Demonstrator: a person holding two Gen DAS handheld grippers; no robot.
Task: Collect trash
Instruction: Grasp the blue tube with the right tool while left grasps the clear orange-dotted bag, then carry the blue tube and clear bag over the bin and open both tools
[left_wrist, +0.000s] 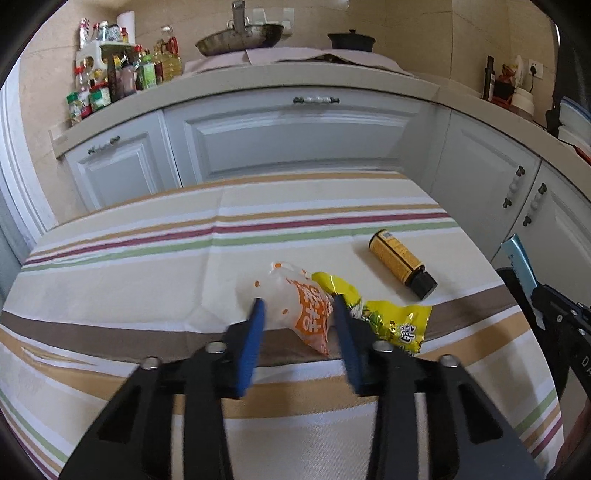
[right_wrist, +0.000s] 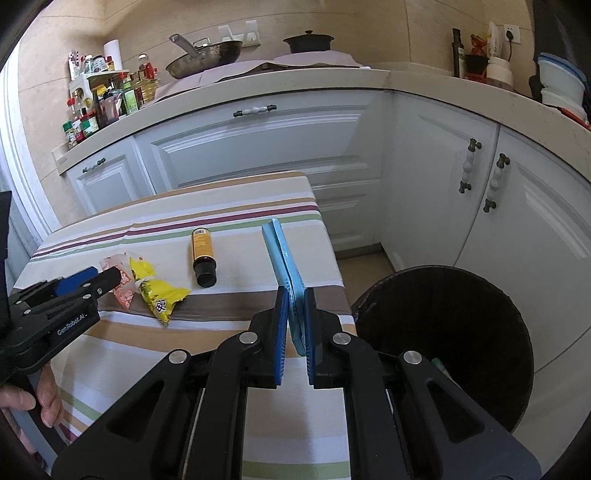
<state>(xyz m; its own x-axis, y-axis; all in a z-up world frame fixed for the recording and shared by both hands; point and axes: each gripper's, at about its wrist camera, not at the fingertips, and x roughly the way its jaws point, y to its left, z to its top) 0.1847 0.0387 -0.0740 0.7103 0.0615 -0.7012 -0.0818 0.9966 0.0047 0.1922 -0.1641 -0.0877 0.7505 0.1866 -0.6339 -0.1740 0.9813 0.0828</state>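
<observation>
Near the counter's right edge, the left tongs (left_wrist: 297, 301) straddle a white-orange wrapper (left_wrist: 301, 310), jaws wide; it looks light, crinkly and slippery, best pinched mid-body. The right tongs (right_wrist: 295, 295) clamp a thin, stiff blue packet (right_wrist: 284, 258) beside the bin (right_wrist: 461, 339).

My left hand-held gripper (left_wrist: 297, 301) has matt black plastic arms, bright metal pivot pins and matt blue pads. My right hand-held gripper (right_wrist: 295, 291) is built the same way. It clamps a flat light-blue carton of smooth card (right_wrist: 282, 254). The striped woven cloth cover (left_wrist: 147, 295) on the worktop is matt and creased. The white-and-orange plastic film bag (left_wrist: 303, 306) is crinkled and slightly glossy. The yellow foil snack wrapper (left_wrist: 395, 321) is shiny. The amber bottle with yellow paper label and black plastic cap (left_wrist: 402, 264) looks smooth. The round black waste bin (right_wrist: 443, 332) is lined with dull black film.
</observation>
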